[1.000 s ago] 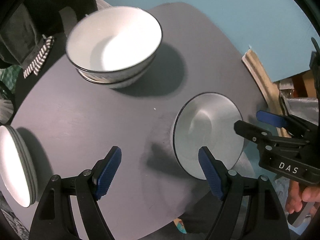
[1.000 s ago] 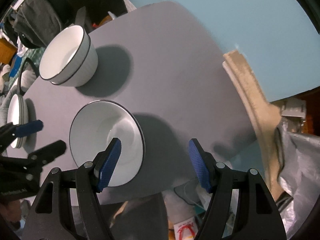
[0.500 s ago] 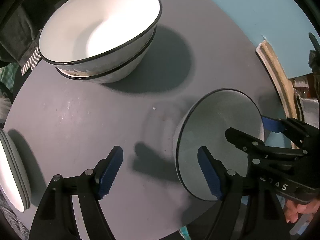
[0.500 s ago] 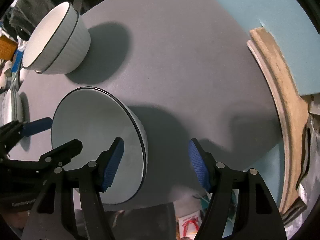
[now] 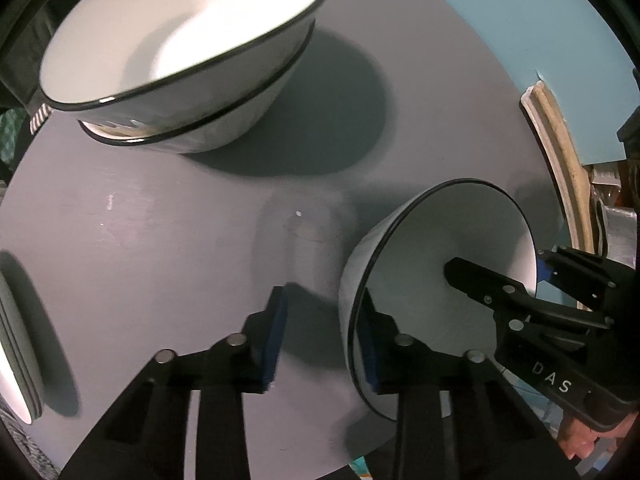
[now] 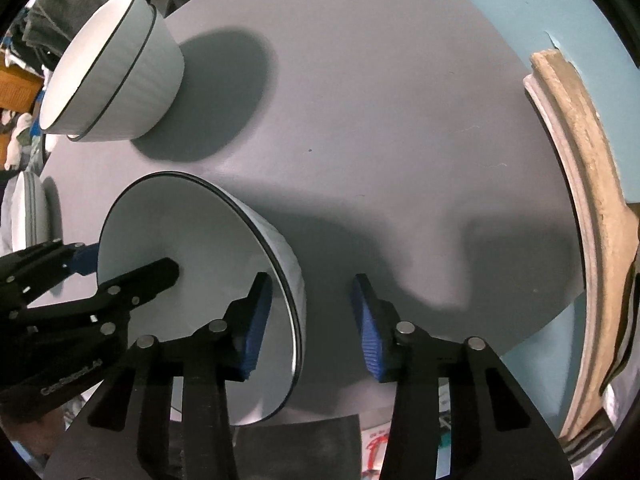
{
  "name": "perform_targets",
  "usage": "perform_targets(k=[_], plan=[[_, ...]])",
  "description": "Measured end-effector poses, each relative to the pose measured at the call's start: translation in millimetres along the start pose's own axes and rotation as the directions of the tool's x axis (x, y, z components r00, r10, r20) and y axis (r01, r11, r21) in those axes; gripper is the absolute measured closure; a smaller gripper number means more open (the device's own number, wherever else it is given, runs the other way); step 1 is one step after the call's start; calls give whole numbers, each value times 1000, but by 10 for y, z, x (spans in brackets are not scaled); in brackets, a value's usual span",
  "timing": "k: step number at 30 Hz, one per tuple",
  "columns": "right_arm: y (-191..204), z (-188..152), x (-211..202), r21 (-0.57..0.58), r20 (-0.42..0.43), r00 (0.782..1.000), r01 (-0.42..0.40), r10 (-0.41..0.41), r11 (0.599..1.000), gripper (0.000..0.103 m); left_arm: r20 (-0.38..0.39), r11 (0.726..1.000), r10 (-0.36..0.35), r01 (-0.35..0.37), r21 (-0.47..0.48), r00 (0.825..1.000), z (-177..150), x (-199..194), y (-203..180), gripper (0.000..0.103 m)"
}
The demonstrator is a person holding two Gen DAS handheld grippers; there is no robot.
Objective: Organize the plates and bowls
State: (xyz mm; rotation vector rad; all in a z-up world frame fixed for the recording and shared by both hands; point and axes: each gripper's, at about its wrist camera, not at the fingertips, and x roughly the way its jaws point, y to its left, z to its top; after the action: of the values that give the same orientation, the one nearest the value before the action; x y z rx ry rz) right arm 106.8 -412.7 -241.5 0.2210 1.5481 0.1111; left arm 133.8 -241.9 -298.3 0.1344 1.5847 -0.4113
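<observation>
Down at the table, the left gripper straddles the near wall of a small white ceramic bowl with a thin black rim: one blue pad sits inside the bowl against the wall, the other hangs outside it with a clear gap showing, and the jaws are closing on that wall. The right gripper straddles the opposite wall of the same bowl in the same way, its inner blue pad within the bowl and its outer pad well off the ribbed outside, jaws also closing with the rim between them. Neither outer pad visibly presses on the bowl. The bowl stands upright on the round grey tabletop, close to the table's near edge. Farther across the table sit two larger white black-rimmed bowls nested one inside the other, well apart from the small bowl and casting a broad shadow. At the table's left edge lies a stack of white plates, only partly in view. Beyond the table is a pale blue wall, with a curved beige trim piece along the right.
</observation>
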Motion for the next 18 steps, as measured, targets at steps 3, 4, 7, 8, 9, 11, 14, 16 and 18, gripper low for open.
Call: perform_targets(k=[3,4,7,8,9,11,14,16,18], plan=[[32,-8,6,-8,-8,1000,-15,15,1000,77,1,1000,-21,21,-3,1000,-45,28,45,75],[44,-11,0,-11,-11,1000,-19,19,1000,81,-1,999,-33,33,-3,999,-48,29,49,76],[82,-10,-17,-15,-16,1000,-24,24,1000,88,-11,998,-62,62,-15,998,-87,34,56,81],[98,-13,-21,-18,-17,1000,-18,18,1000,88,-14,997,-73,73,-20,997,-96,33,65,84],[107,-17,-23,-18,-19,1000,-16,16,1000,88,-17,997,-80,79,-22,997,-107,28,86,86],[109,-23,-29,-11,-24,1000,-18,17,1000,88,-25,996,-87,86,-21,996,-114,45,97,88],[138,28,-28,-12,-30,1000,-9,9,1000,89,-41,995,-95,95,-19,995,-159,63,81,90],[206,143,18,-15,-36,999,-1,0,1000,89,-33,996,-84,84,-9,996,-108,72,100,90],[211,163,24,-6,-38,999,2,-2,1000,90,-30,996,-84,84,-10,996,-84,73,76,90]])
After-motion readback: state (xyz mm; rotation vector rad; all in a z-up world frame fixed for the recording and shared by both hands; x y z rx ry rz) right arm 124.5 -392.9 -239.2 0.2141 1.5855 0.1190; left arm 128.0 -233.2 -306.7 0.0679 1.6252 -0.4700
